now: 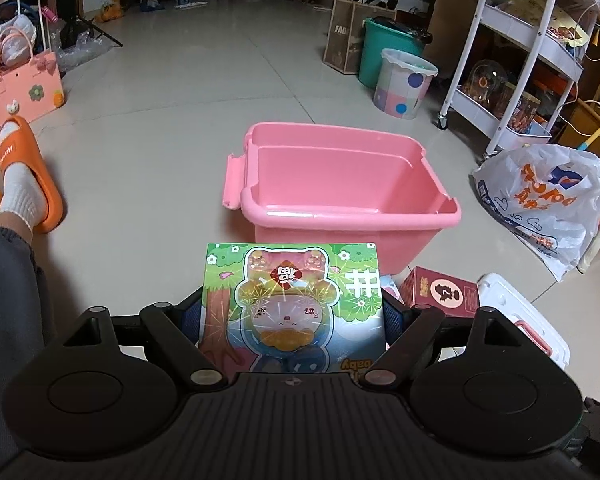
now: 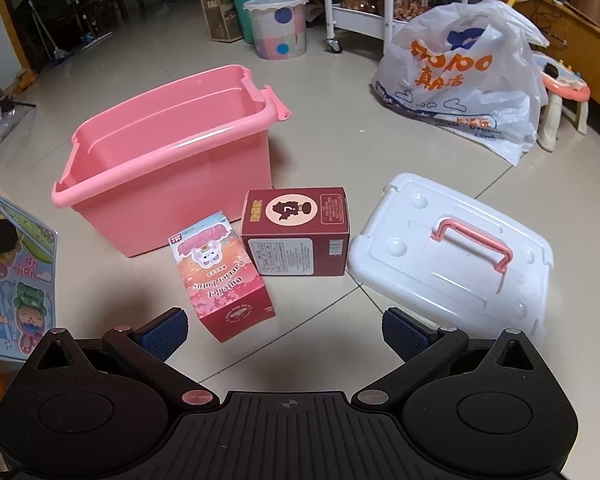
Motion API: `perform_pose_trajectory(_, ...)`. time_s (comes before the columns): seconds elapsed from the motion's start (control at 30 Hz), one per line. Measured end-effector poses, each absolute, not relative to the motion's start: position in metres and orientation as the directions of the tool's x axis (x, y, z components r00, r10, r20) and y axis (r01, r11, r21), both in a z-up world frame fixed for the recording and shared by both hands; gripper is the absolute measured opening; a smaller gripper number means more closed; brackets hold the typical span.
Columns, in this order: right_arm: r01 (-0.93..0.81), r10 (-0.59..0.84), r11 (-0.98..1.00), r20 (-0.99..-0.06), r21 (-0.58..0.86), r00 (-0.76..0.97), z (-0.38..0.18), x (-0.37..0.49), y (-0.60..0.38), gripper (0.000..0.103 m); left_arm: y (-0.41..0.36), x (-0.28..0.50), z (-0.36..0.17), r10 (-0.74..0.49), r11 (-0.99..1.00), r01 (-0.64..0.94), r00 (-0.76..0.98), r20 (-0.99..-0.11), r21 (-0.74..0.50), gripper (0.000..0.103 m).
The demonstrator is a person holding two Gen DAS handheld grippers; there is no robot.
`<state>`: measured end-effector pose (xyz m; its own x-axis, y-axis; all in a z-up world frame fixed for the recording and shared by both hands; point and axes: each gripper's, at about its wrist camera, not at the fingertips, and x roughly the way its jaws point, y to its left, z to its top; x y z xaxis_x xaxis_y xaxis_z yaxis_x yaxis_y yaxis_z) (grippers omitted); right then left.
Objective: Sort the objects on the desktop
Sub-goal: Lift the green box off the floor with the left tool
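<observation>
My left gripper (image 1: pixel 296 316) is shut on a green and blue cartoon toy box (image 1: pixel 296 304) and holds it above the floor, just in front of the empty pink storage bin (image 1: pixel 340 184). The same box shows at the left edge of the right wrist view (image 2: pixel 16 280). My right gripper (image 2: pixel 286 332) is open and empty above the floor tiles. Ahead of it a pink cherry-blossom box (image 2: pixel 228 276) lies on its side and a dark red box (image 2: pixel 298 232) stands beside it, both in front of the pink bin (image 2: pixel 168 156).
The bin's white lid (image 2: pixel 452 252) with a pink handle lies on the floor at the right. A white shopping bag (image 2: pixel 464 76) sits behind it. Buckets (image 2: pixel 278 26) and a white wheeled rack (image 1: pixel 512 60) stand farther back. A foot in an orange slipper (image 1: pixel 24 172) is at the left.
</observation>
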<state>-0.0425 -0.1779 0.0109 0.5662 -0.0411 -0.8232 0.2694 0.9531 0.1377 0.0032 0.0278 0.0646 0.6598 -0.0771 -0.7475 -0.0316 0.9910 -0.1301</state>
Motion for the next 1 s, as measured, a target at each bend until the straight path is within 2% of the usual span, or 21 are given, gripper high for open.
perform_pose_trajectory(1.0,0.343,0.008,0.913,-0.849,0.222,0.528,-0.002,-0.042,-0.189,0.103,0.023,0.012,0.080,-0.076,0.992,-0.025,0.685,-0.725,-0.127,0.083)
